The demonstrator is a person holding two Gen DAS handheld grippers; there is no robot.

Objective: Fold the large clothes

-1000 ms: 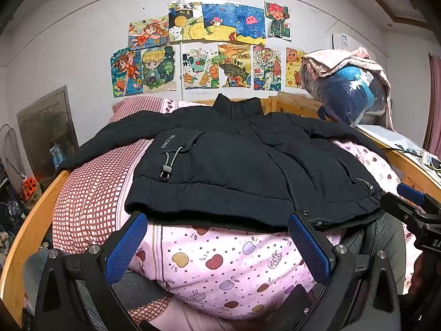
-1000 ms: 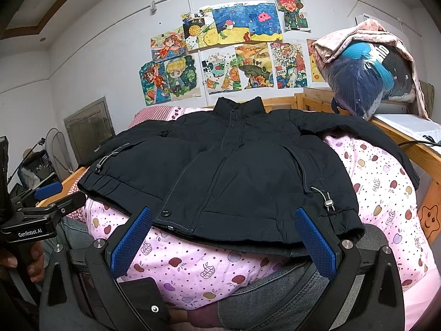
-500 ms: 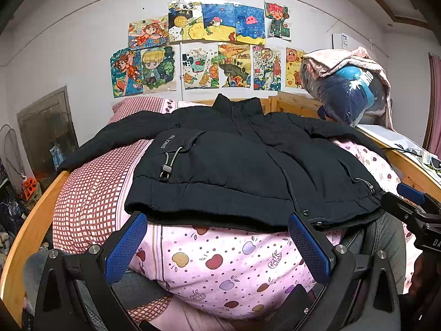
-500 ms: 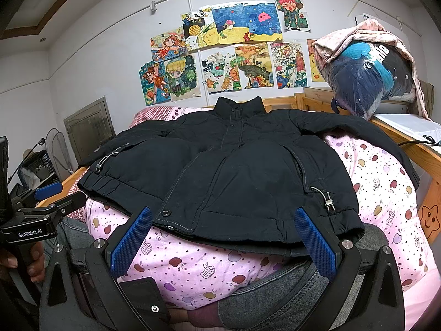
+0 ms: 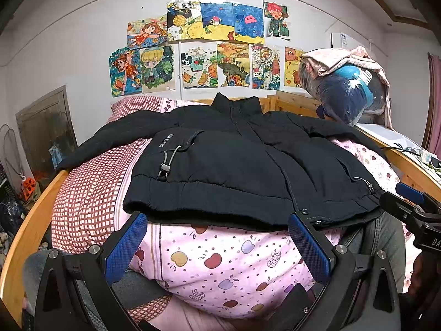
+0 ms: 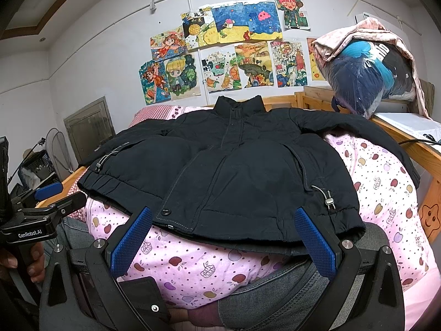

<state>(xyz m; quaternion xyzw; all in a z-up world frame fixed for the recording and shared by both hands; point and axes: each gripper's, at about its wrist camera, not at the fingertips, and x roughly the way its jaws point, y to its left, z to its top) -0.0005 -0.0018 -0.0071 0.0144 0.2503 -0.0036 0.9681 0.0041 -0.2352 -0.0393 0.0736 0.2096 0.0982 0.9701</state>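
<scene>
Left wrist view, black jacket (image 5: 234,165) printed "SINCE 198…", last characters unclear, spread flat on bed quilt (image 5: 226,262), left tool (image 5: 217,245) wide, empty, right tool (image 6: 223,240) wide, neighbouring handle marked "GenRobot.AI", clear bag (image 6: 366,82) holding blue clothing.

We see a black jacket (image 5: 234,171) spread flat on a pink fruit-print quilt (image 5: 220,264), just beyond the left gripper (image 5: 217,244), whose blue-padded jaws stand wide apart; the right gripper (image 5: 413,204) shows at its right.
</scene>
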